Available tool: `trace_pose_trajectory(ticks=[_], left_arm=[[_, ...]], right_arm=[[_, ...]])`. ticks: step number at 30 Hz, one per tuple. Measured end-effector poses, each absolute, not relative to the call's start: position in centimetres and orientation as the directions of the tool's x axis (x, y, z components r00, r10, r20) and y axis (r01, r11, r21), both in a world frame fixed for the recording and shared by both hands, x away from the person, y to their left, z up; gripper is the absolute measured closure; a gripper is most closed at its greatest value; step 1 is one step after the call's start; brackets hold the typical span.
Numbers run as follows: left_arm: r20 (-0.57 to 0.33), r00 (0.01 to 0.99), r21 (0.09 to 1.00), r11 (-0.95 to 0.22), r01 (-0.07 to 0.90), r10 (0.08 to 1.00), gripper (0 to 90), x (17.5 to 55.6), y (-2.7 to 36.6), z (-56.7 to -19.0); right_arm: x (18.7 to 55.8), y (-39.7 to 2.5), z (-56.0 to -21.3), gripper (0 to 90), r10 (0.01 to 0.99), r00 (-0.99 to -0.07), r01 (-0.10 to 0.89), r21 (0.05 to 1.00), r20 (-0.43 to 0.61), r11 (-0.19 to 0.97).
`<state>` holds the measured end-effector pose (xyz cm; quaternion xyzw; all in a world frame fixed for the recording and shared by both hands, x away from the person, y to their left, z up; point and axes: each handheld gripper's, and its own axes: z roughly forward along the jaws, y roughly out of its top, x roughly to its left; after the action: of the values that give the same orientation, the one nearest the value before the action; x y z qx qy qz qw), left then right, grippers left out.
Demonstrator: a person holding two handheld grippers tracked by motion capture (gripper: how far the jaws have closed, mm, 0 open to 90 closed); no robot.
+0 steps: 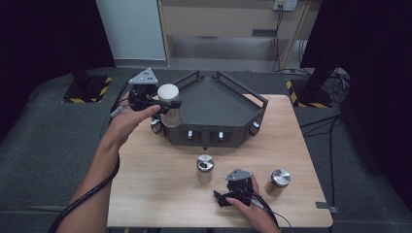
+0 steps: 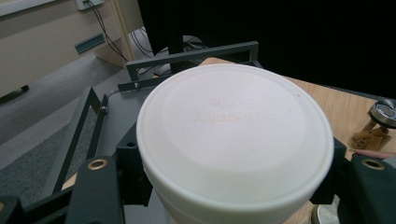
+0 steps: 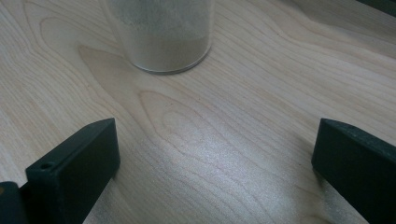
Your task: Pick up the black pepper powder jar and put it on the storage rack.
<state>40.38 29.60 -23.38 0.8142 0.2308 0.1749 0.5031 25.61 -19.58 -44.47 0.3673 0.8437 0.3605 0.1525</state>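
Note:
My left gripper is shut on a clear jar with a white lid and holds it up at the left corner of a dark grey railed tray. In the left gripper view the white lid sits between the jaws, with the tray's rail behind it. My right gripper rests low near the table's front edge and is open. In the right gripper view its jaws stand wide apart over bare wood. The base of a jar of pale powder stands just ahead of them.
Two jars with metal lids stand on the wooden table, one at the middle front and one right of my right gripper. The tray takes up the table's back half. Black stands and cables sit on the floor beyond.

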Motion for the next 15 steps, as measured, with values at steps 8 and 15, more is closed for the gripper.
trace_pose_trajectory(ticks=[8, 15], left_arm=[[0.057, 0.829, 0.903, -0.383, 0.195, 0.556, 32.8, 41.7, 29.2, -23.4], [0.055, 0.825, 0.905, -0.378, 0.197, 0.562, 32.8, 42.7, 28.9, -23.6]], right_arm=[[25.6, -19.6, -44.5, 0.9, 0.73, -0.684, 0.509, 0.72, 0.007, 0.471], [25.6, -19.6, -44.5, 0.9, 0.73, -0.683, 0.51, 0.72, 0.006, 0.47]])
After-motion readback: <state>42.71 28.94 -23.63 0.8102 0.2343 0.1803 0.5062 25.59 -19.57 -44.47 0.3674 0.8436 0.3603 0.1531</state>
